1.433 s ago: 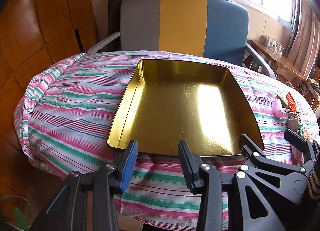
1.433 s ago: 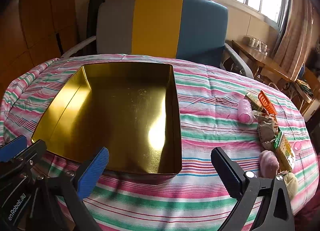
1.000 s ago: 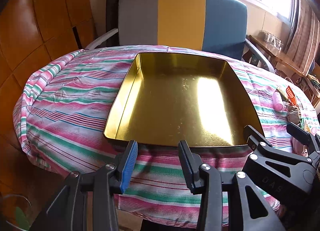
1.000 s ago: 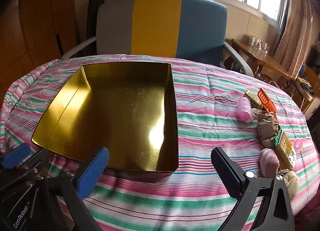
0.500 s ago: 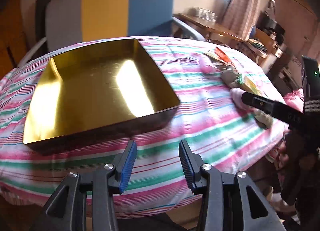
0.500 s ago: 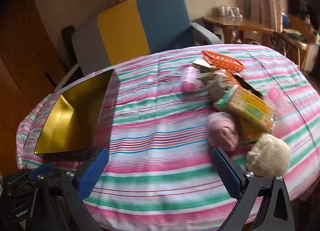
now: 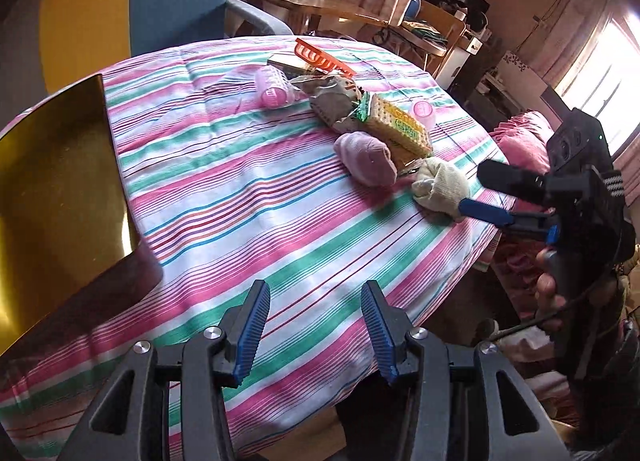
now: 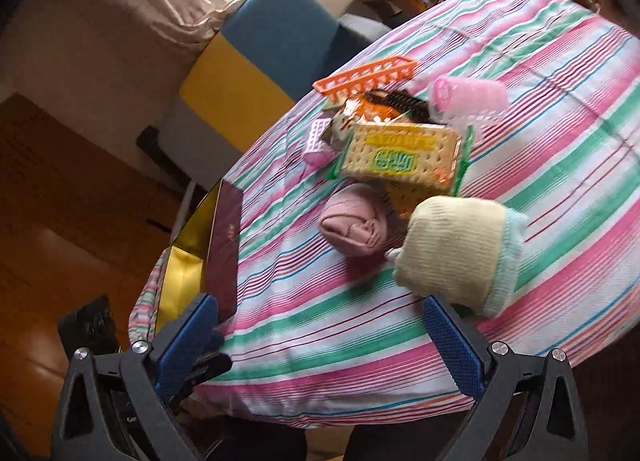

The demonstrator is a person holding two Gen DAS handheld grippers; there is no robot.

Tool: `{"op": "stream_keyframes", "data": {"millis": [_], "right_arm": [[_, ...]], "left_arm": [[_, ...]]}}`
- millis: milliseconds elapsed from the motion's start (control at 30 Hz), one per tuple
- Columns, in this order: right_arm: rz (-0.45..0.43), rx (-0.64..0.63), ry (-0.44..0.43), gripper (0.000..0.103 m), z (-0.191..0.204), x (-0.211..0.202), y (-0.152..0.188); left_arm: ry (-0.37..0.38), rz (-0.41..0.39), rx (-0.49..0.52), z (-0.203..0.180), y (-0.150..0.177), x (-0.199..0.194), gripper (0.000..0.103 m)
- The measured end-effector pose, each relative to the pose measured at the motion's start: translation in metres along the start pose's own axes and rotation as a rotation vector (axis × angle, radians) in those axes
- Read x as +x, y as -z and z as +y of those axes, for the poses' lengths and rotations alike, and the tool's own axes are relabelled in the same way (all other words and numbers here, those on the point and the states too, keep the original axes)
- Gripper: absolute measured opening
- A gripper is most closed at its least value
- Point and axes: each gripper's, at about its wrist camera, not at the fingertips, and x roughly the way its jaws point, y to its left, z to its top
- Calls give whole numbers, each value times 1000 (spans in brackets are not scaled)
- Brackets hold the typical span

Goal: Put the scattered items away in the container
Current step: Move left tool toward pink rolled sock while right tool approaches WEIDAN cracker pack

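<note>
A gold tin lies at the left of the striped table. To its right is a pile: orange comb, pink curler, brown wrapper, cracker packet, pink sock ball and cream sock ball. My left gripper is open above the near table edge, holding nothing. My right gripper is open at the cream sock ball. In the right wrist view the right gripper gapes wide, with the cream sock ball just past its right finger and the pink sock ball beyond.
A blue and yellow chair stands behind the table. The tin's maroon outer wall faces the pile. A second pink curler lies past the cracker packet. Wooden furniture fills the room to the right.
Both views swung from the tin to the pile on the right. My right gripper moved to the cream sock ball, staying open. The left gripper stayed open.
</note>
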Motion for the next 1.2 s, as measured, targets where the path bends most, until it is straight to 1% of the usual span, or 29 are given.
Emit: {"op": "stream_keyframes", "data": {"millis": [67,133,233,367,533,700,833,900,1100,1200], "right_arm": [[34,-14,-7,103,3,14,0],[35,-20,3,103,0,19,0],[8,-19,-1,103,-3,24,-8],[-59,-49,61,103,-7,16,-24],[-131,-22,180,103,-24,14,-46],[-162,4,178,103,-38,9,-61],[-170,31,150,103,-47,8,-67],[-170,40,140,103,-51,8,-68],[-180,25,151,103,-60,-9,-80],[-206,29,168,103,-62,-12,-95]], "left_arm": [[24,7,-8,-3,-11,8,48],[41,11,-12,-7,-23,15,48],[66,17,-18,-13,-41,25,48],[97,25,-25,-21,-65,40,49],[78,50,-8,-28,-81,64,49],[55,78,10,-34,-96,88,49],[37,99,25,-38,-107,108,52],[27,110,32,-41,-113,117,52],[47,106,13,-33,-103,115,53],[58,103,1,-29,-97,113,50]]}}
